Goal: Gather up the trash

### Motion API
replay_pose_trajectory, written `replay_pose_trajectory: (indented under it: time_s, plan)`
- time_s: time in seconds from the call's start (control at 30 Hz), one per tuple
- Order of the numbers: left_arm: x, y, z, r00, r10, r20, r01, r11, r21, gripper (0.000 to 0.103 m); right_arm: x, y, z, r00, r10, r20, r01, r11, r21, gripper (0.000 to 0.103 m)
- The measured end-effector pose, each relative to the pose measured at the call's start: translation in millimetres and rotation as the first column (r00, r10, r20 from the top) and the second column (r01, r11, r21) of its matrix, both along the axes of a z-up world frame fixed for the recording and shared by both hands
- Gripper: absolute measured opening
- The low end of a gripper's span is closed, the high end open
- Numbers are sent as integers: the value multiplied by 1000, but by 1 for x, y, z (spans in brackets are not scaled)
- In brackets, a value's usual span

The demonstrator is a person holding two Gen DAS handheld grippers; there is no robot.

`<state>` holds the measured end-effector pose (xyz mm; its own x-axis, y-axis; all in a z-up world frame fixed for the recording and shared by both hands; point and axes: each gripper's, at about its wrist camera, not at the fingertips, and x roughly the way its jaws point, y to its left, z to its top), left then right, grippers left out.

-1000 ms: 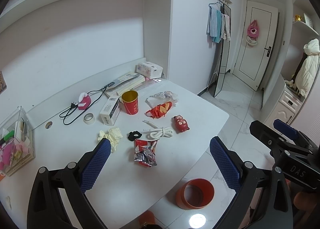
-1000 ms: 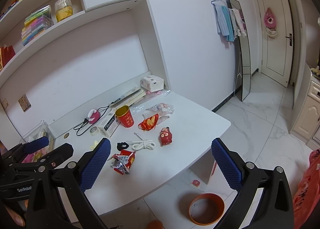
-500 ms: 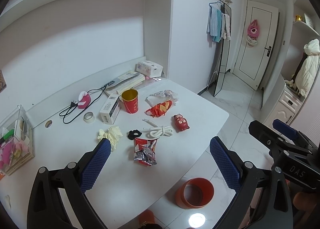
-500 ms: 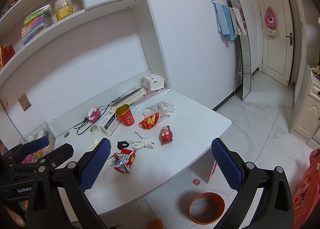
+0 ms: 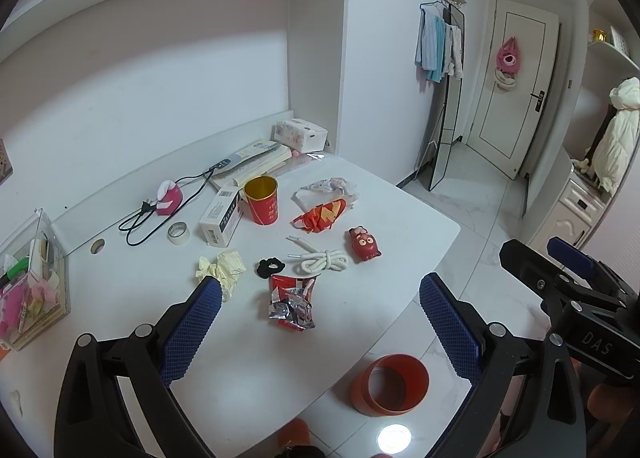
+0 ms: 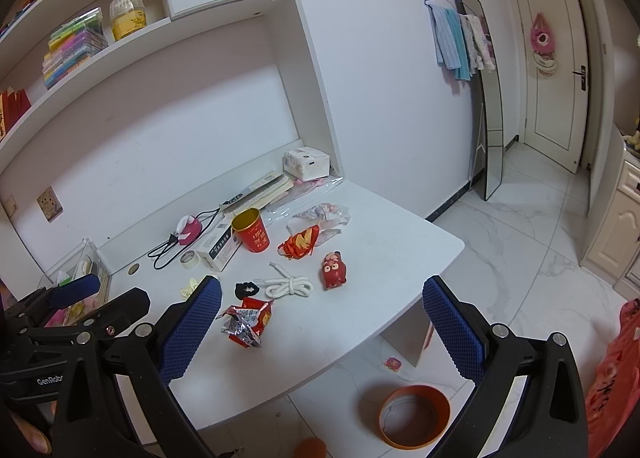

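Two grippers hang above the white desk [image 5: 248, 362], and both have their jaws spread wide with nothing between them. The left gripper [image 5: 320, 332] has its blue fingers [image 5: 188, 332] framing a crumpled red and silver snack wrapper [image 5: 292, 300], which lies near the front part of the desk, apart from both pads. The right gripper [image 6: 322, 332] looks at the same desk from a little more to the right (its own blue fingers [image 6: 452, 332] stand over the desk edge and the floor).

Behind the wrapper lie a black hair tie [image 5: 270, 267] and a coiled white rope [image 5: 318, 260], close to each other. A crumpled pale yellow tissue [image 5: 222, 268] is to the left of the hair tie, just beside the tip of the left finger in that view. Further back stand a red paper cup [image 5: 262, 204] with a golden inside, a white box [image 5: 222, 214] lying flat just beside it, and a roll of tape [image 5: 178, 233]. A torn red and orange wrapper [image 5: 320, 214] and a clear plastic bag [image 5: 328, 190] lie to the right of the cup, and a small red toy figure [image 5: 364, 244] lies in front of them.

On the floor, near the front corner of the desk, stands an orange bin [image 6: 414, 416], open at the top.
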<state>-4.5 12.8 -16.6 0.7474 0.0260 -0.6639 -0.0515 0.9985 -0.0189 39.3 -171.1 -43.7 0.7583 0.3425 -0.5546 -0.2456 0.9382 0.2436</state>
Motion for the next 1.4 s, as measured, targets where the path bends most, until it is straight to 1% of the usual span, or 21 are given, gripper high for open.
replay_pose_trajectory:
  time_s: [0.47, 0.7, 0.9, 1.03, 1.13, 1.27, 1.33, 1.4]
  plan:
    - [4, 4, -7, 1000, 10, -14, -10, 1000, -1, 98, 3, 5, 2, 1000, 8, -2, -8, 1000, -4, 98]
    - [4, 15, -3, 999, 52, -12, -51, 999, 6, 98, 6, 12, 2, 999, 40, -3, -40, 999, 6, 98]
    - [5, 38, -2, 994, 105, -23, -106, 994, -20, 98, 9, 28, 1, 995, 101, -14, -100, 995, 21, 98]
    - [5, 46, -3, 991, 123, -42, -124, 992, -13, 98, 14, 44, -3, 990, 139, -32, -139, 990, 8, 98]
    - [9, 52, -6, 991, 117, -60, -117, 993, -3, 98, 17, 57, -6, 985, 165, -44, -165, 986, 1, 98]
    - [16, 63, -11, 992, 109, -64, -109, 994, 4, 98, 24, 73, -12, 980, 190, -62, -190, 982, -2, 98]
    - [23, 72, -17, 990, 109, -92, -108, 994, 16, 98, 27, 81, -16, 978, 196, -74, -197, 980, -4, 98]
    - [30, 83, -24, 987, 107, -118, -107, 994, 11, 98, 31, 90, -20, 975, 203, -88, -204, 979, -7, 98]
